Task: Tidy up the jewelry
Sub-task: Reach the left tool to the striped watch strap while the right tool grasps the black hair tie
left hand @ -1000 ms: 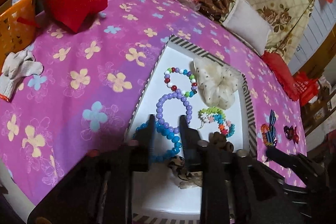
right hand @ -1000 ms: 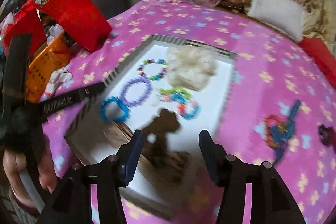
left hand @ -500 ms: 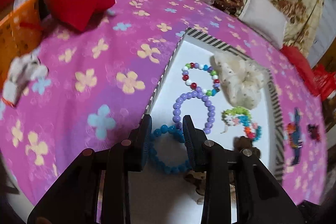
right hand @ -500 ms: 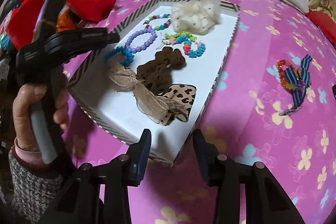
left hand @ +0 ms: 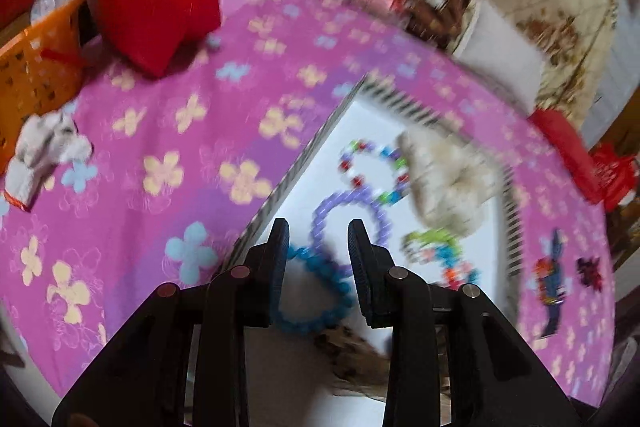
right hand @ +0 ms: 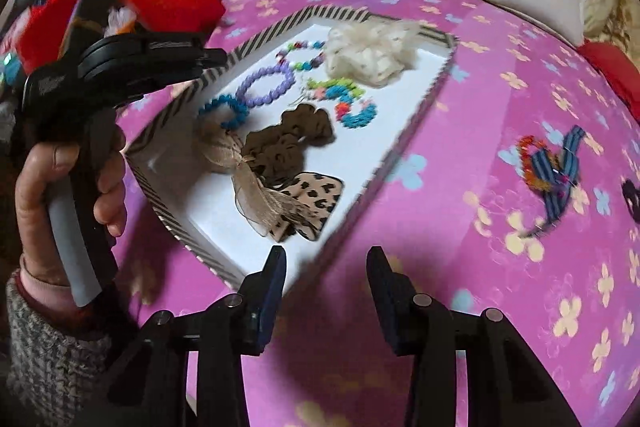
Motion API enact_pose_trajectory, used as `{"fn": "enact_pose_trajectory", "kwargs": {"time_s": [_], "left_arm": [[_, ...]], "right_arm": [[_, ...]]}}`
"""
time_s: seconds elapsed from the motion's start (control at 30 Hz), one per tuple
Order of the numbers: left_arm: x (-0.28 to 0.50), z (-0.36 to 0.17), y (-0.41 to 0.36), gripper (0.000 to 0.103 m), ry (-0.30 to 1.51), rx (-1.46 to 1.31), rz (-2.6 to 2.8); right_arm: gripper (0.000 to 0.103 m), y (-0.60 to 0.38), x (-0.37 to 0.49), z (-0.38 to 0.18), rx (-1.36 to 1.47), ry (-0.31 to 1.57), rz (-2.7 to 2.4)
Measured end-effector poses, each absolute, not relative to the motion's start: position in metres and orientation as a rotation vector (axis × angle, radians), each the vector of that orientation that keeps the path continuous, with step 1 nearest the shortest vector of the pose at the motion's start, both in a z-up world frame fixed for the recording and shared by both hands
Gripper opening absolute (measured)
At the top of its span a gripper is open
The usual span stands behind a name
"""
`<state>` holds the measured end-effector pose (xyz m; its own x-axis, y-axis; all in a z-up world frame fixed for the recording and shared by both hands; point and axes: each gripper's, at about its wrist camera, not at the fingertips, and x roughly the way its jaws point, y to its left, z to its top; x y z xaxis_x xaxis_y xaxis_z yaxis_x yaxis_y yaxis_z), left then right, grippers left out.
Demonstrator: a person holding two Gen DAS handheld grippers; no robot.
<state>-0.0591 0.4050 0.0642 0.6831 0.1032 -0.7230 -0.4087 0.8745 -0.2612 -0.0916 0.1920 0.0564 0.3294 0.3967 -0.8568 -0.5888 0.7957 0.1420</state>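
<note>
1. Illumination: soft, even indoor light in both views; colours saturated, no single source visible.
2. Glare: mild washout on the white tray floor; no hard reflections.
3. Shadows: a diffuse dark patch on the pink floral cloth in the right wrist view, just ahead of the right gripper.
4. Blur: the left wrist view is heavily motion-smeared; the bead bracelets and striped tray rim lose detail, while the left gripper stays crisp.
5. Right wrist view: sharper overall, with slight smear along the tray's near edge.
6. Distortion: strong fisheye curvature; black vignette at every corner.
</note>
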Motion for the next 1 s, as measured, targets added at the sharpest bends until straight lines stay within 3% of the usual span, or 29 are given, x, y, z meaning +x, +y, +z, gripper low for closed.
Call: {"fn": "enact_pose_trajectory", "kwargs": {"time_s": [0.2, 0.37, 0.5, 0.6, 1.0], "left_arm": [[-0.078, 0.094, 0.366, 0.038, 0.658, -0.394, 0.169], [-0.084, 0.108, 0.316, 0.038, 0.657, -0.41, -0.012], [-0.082, 0.111, 0.264, 0.051, 0.678, -0.415, -0.184], [-0.077, 0.103, 0.227, 0.052, 0.712, -0.375, -0.262], [-0.059, 0.07, 0.186, 0.052, 0.799, -0.261, -0.298]], "right_arm": [[0.04, 0.119, -0.09, 0.065, -0.176, 1.011, 0.528], [0.04, 0.017, -0.056, 0.057, -0.068, 1.039, 0.313], [0.04, -0.058, -0.013, 0.065, 0.0, 0.998, 0.138], [0.04, -0.102, 0.032, 0.071, 0.076, 0.99, 0.068], [0.04, -0.107, 0.144, 0.043, 0.043, 1.035, -0.031]]}}
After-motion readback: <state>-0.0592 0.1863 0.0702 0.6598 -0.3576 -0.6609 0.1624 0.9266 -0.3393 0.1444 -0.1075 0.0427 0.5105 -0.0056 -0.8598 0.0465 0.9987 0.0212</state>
